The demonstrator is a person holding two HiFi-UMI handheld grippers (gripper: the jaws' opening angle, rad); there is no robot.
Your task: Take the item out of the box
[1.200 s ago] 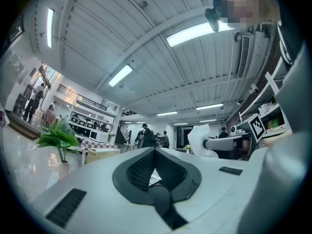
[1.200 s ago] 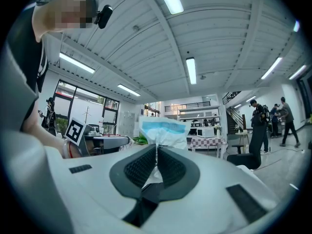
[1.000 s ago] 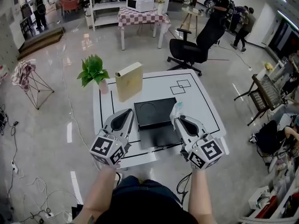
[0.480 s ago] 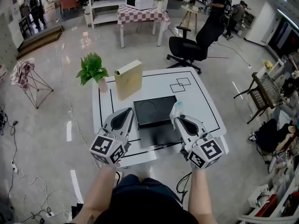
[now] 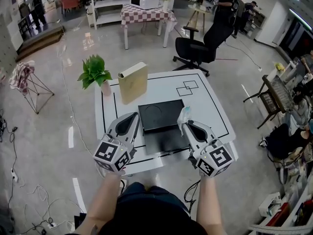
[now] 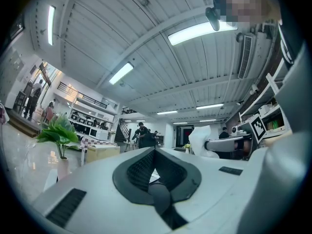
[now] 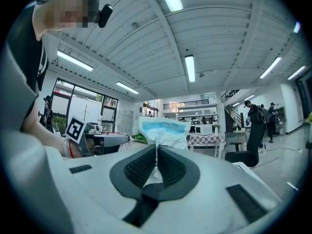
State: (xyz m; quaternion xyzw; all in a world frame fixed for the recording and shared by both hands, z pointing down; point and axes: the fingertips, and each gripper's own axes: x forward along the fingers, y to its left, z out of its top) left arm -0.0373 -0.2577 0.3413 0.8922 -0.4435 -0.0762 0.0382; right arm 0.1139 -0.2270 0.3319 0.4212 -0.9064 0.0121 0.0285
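A flat black box (image 5: 160, 115) lies on the white table (image 5: 205, 102), its lid (image 5: 166, 142) laid flat in front of it. My right gripper (image 5: 183, 124) is shut on a small white and blue packet (image 5: 184, 114), held up above the box's right edge. In the right gripper view the packet (image 7: 162, 131) sticks up from between the closed jaws. My left gripper (image 5: 133, 117) hovers at the box's left side, shut with nothing in it. The left gripper view shows its jaws together and the packet (image 6: 200, 140) off to the right.
A cream binder (image 5: 133, 82) stands at the table's back left, beside a potted plant (image 5: 95, 73). A black office chair (image 5: 195, 50) stands beyond the table. People move about at the far end of the room. Cables (image 5: 34, 199) lie on the floor at the left.
Both grippers keep their pose, the packet still held. Only the head view has shifted slightly, sliding the table a little to the left in the picture.
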